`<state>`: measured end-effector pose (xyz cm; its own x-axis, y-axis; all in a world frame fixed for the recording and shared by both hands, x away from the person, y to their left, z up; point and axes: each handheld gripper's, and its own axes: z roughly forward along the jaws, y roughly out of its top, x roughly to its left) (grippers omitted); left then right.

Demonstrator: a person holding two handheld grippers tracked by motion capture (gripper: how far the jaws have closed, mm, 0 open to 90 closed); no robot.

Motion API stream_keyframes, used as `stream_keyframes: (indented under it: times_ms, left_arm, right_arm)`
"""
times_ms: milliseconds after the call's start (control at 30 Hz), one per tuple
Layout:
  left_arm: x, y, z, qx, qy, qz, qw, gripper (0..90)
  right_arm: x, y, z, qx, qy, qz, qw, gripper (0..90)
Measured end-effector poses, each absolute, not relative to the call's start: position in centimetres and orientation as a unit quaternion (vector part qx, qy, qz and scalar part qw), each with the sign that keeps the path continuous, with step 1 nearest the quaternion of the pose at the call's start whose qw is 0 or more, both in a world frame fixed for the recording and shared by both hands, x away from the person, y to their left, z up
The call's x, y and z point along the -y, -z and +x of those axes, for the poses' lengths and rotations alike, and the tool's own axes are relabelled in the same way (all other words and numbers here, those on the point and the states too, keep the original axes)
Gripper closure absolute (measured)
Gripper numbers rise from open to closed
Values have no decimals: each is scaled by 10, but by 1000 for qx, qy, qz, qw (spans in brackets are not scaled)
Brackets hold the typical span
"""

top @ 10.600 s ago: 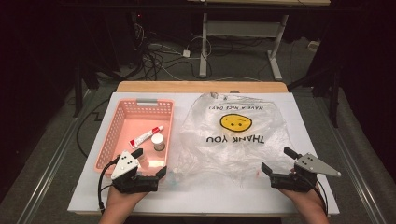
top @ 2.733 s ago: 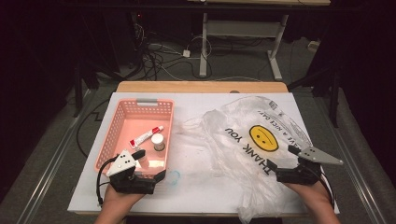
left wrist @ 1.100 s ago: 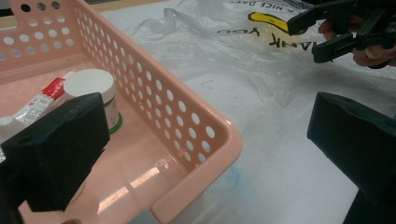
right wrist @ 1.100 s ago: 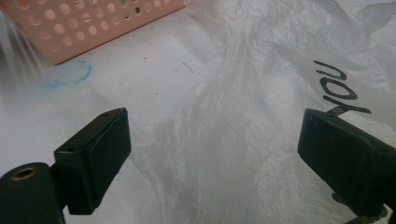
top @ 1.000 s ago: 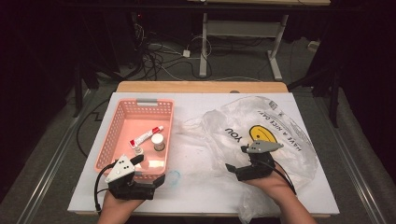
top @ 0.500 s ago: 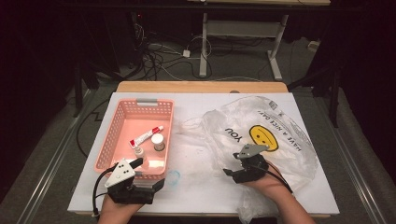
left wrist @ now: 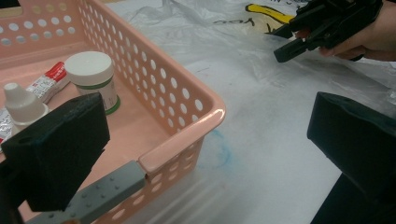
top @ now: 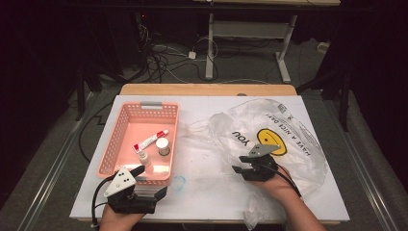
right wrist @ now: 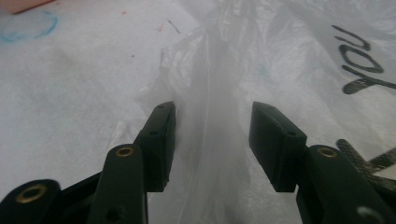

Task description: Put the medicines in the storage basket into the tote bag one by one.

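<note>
My right tool (right wrist: 212, 135) has just been closing, its jaws half open astride a raised fold of the thin clear plastic bag with a yellow smiley face (top: 284, 139) (limp, slippery, best pinched at this ridge), lying on the white surface (top: 207, 192). My hand sits low, reaching forward.

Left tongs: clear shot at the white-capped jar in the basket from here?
Probably yes. The left tongs stand open astride the pink basket's near corner; the white-capped jar stands just inside, top uncovered. The dropper bottle beside it crowds the approach a little.
</note>
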<state>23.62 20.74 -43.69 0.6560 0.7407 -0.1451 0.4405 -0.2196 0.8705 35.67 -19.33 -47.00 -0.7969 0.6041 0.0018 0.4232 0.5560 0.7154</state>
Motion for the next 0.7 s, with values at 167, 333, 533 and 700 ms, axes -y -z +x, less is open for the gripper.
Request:
stream_keyframes:
  times_ms: [167,333,533,700]
  left_arm:
    - [-208,437,237,-388,-152,765,491,0]
    - [-207,437,238,-386,-152,766,490,0]
    - [-206,437,238,-386,-150,766,491,0]
    - [-207,438,239,-388,-149,764,493,0]
  right_arm:
    - [201,468,358,-864,-383,306,118,547]
    - [209,464,359,-854,-401,312,113,552]
    - [212,465,359,-853,-394,320,123,621]
    - [208,471,359,-863,-373,314,131,683]
